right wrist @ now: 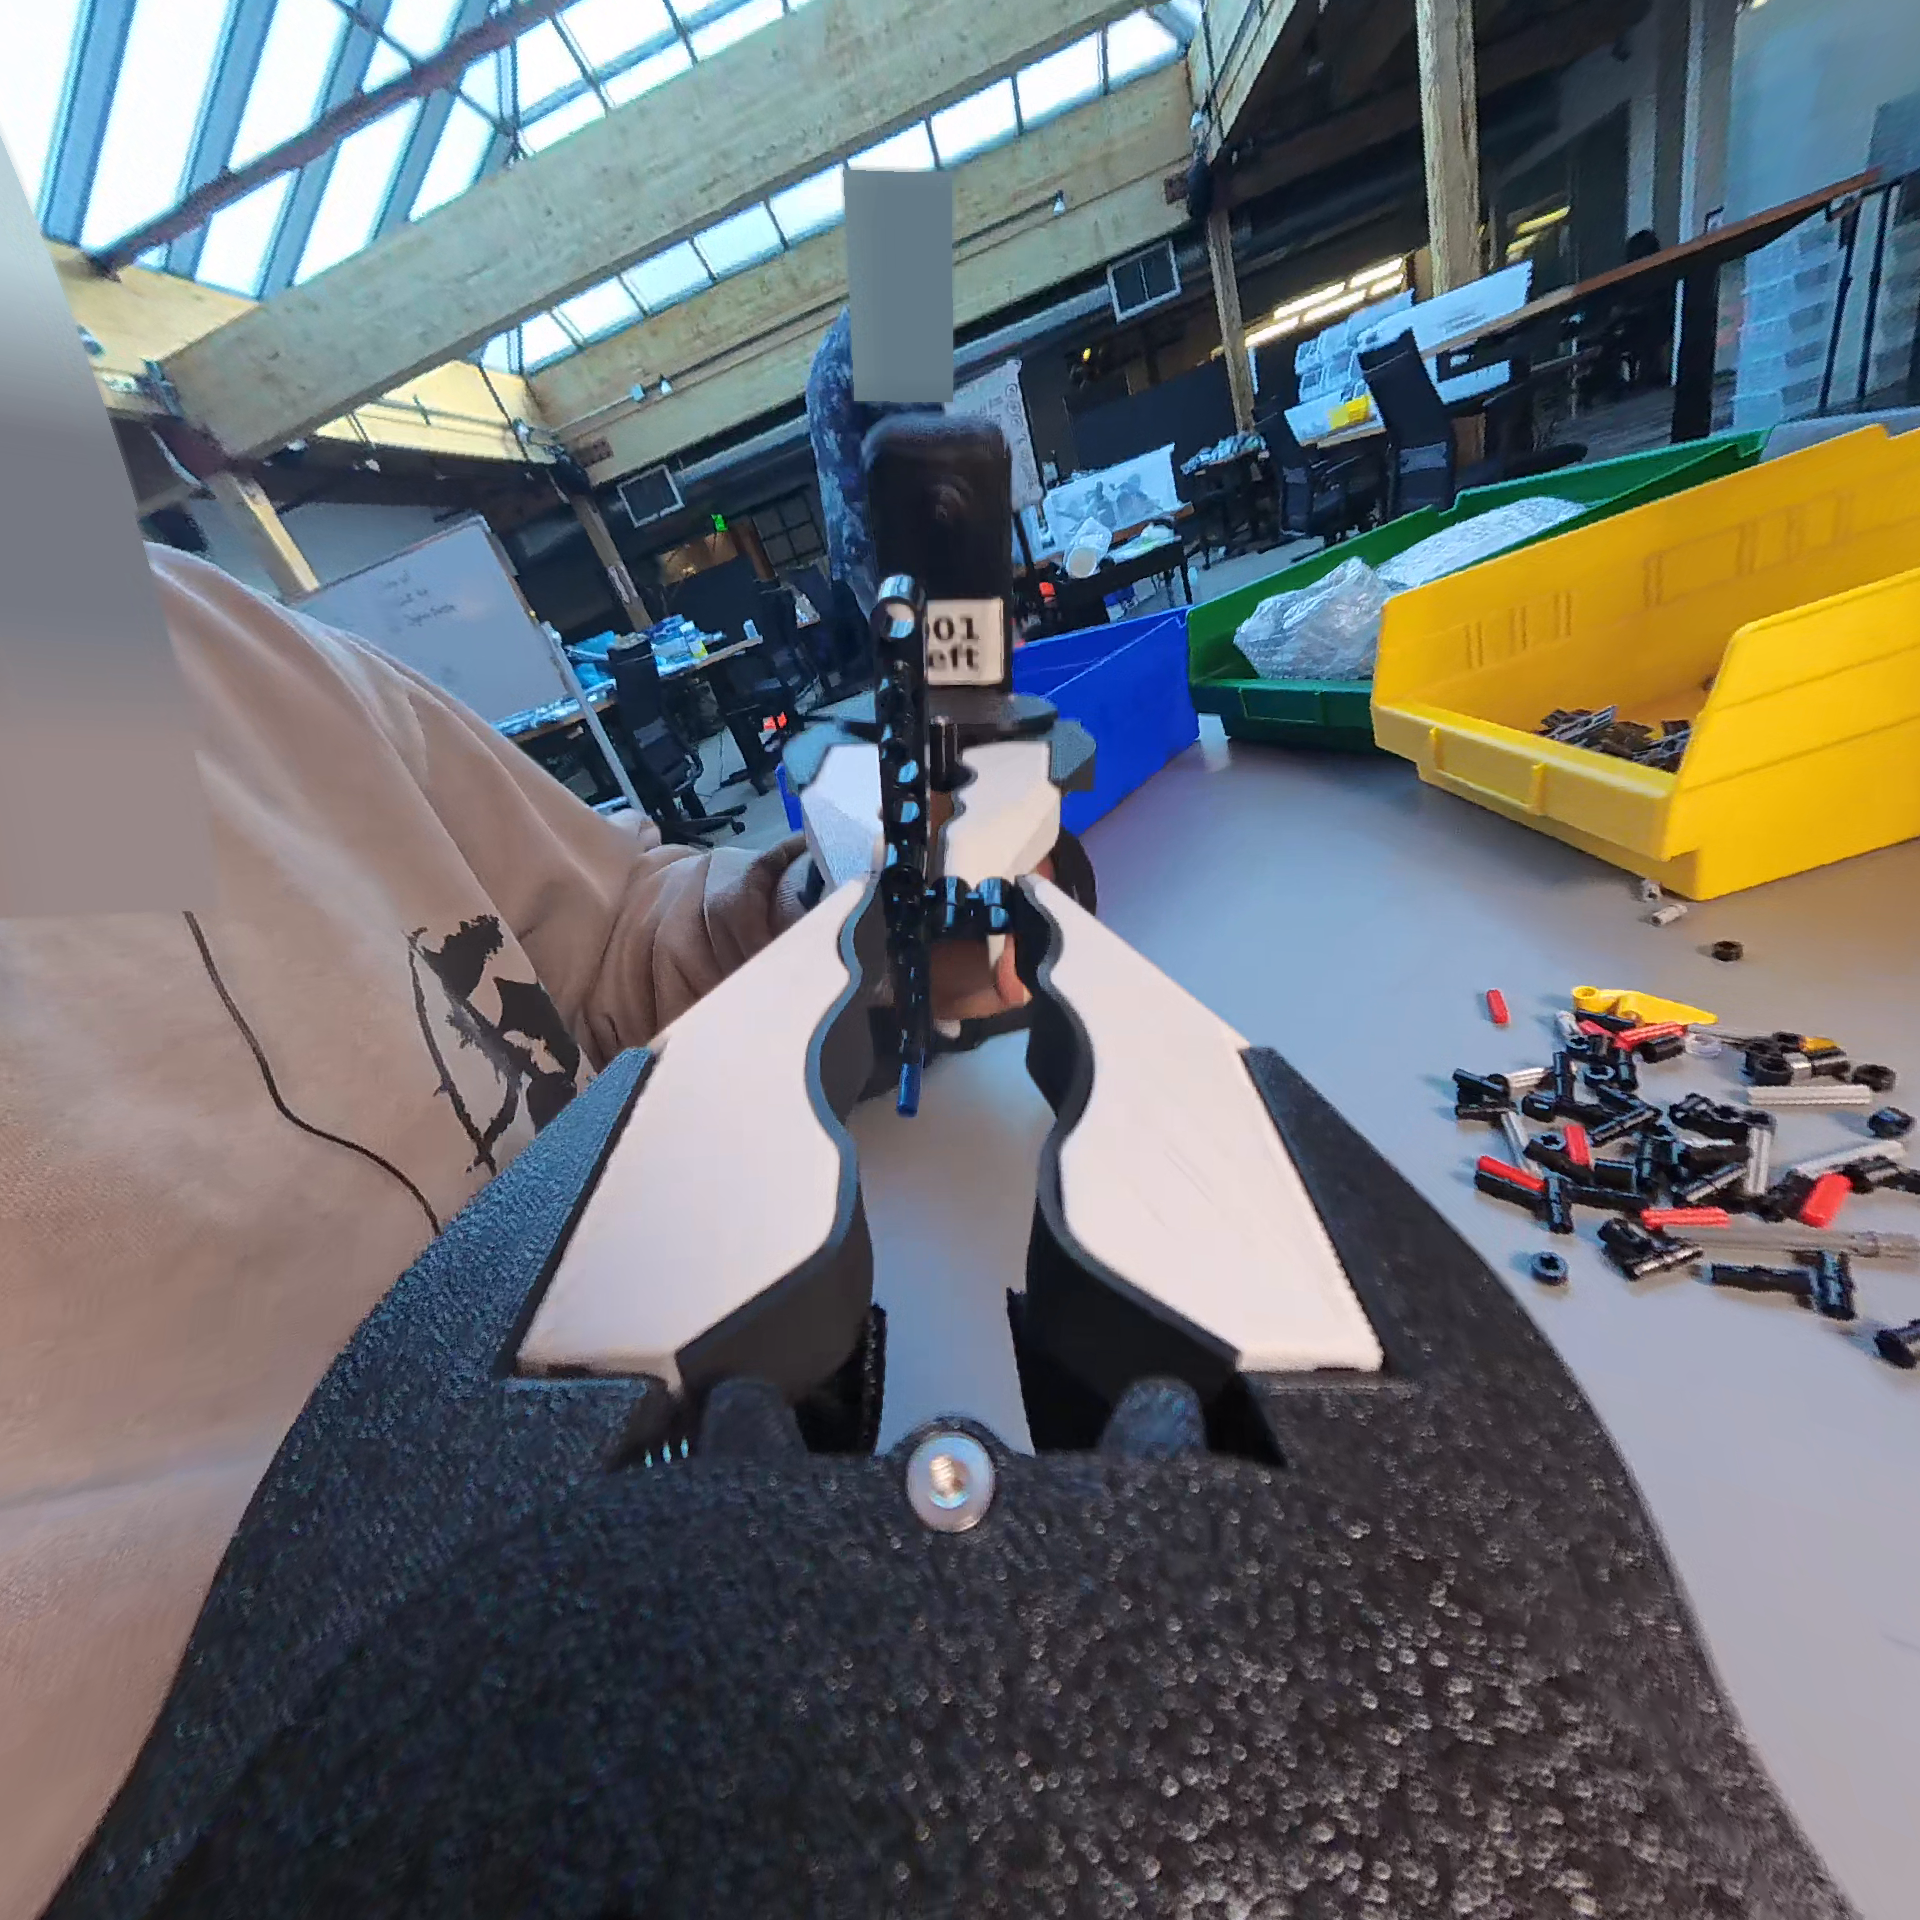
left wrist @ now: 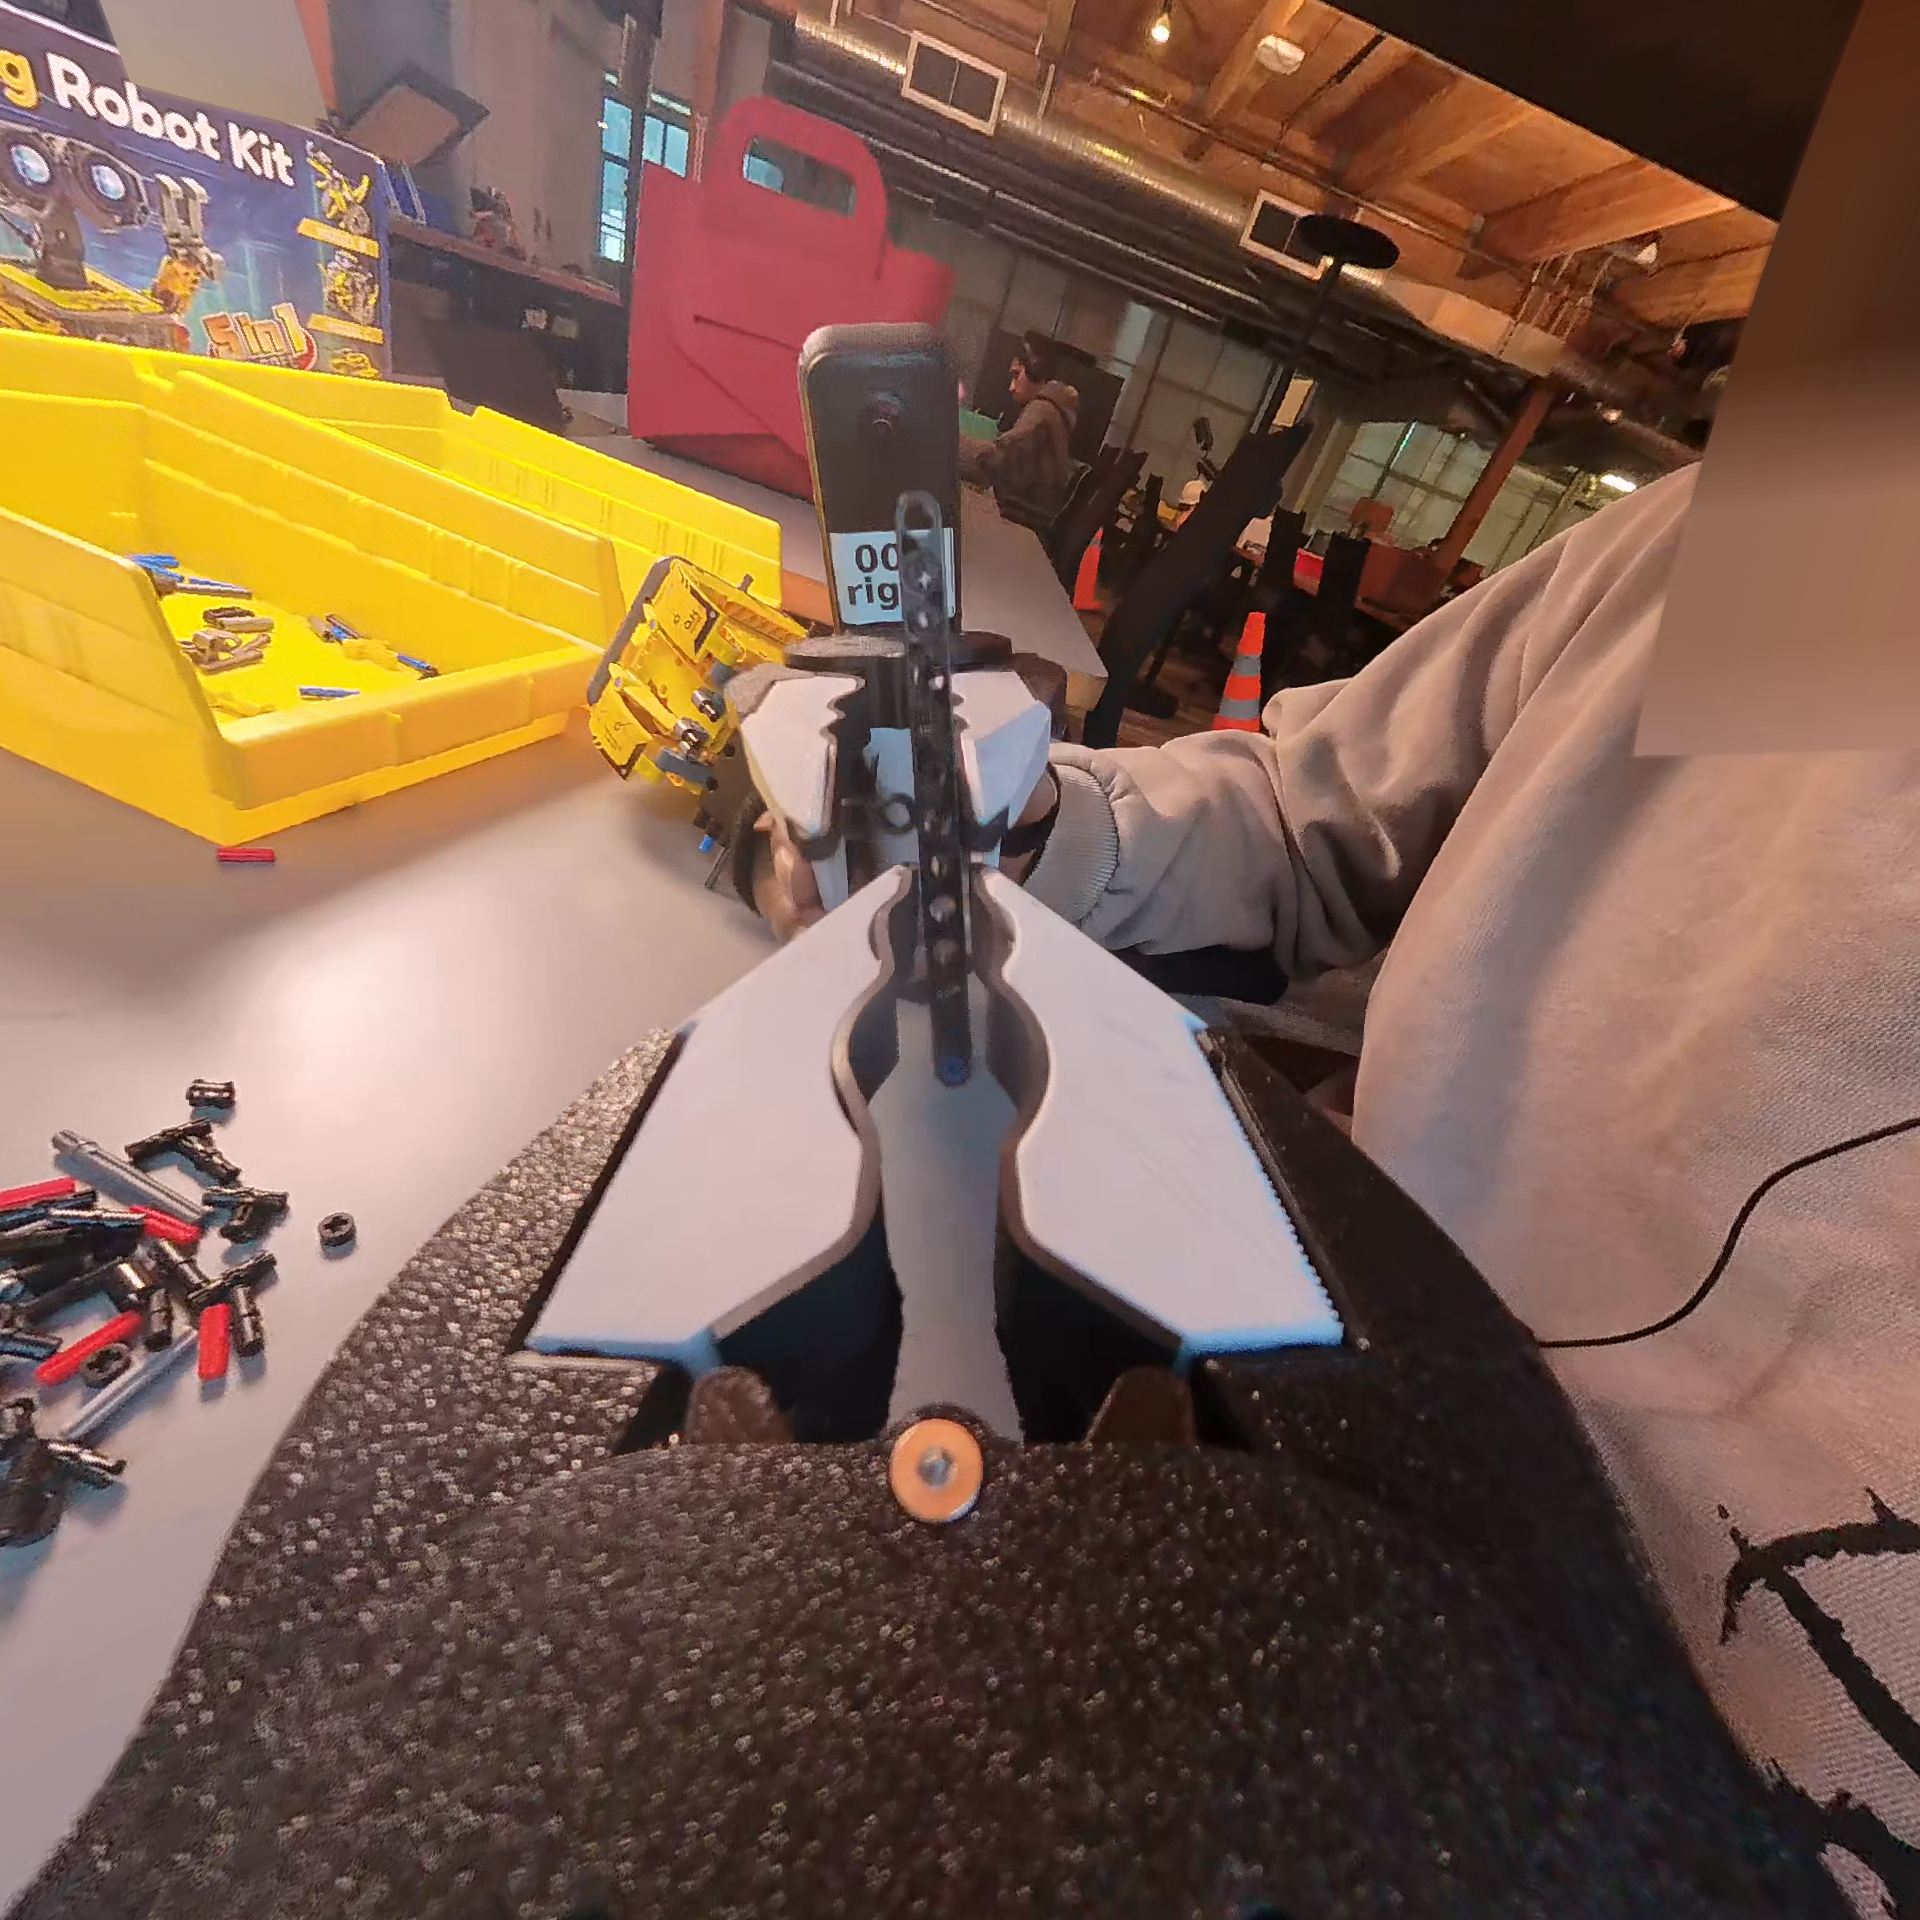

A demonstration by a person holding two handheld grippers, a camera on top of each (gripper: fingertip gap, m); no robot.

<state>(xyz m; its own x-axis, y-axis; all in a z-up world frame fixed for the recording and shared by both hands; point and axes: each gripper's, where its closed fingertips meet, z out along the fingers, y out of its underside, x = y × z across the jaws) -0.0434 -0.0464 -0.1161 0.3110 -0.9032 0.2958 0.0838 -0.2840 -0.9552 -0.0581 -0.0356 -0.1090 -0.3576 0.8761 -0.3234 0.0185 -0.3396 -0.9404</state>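
Observation:
My left gripper [left wrist: 940,891] is shut on a long black perforated beam [left wrist: 932,727] and holds it upright above the grey table [left wrist: 416,987]. A blue pin [left wrist: 950,1070] sticks from the beam's lower end. My right gripper [right wrist: 943,891] faces it, tip to tip, and is shut on a small black connector [right wrist: 971,899] pressed against the side of the beam [right wrist: 899,821]. The right gripper also shows in the left wrist view [left wrist: 894,800], and the left gripper in the right wrist view [right wrist: 935,821]. Hands and beige sleeves are behind both.
A yellow bin [left wrist: 343,769] with a few small parts, a yellow model [left wrist: 665,675], a red bin [left wrist: 748,312] and a kit box [left wrist: 187,208] stand behind. Loose black, red and grey parts [left wrist: 125,1268] [right wrist: 1683,1143] lie on the table. Yellow [right wrist: 1558,810], green [right wrist: 1299,696] and blue [right wrist: 1122,686] bins stand at the right. The grippers are tip to tip, or close to it.

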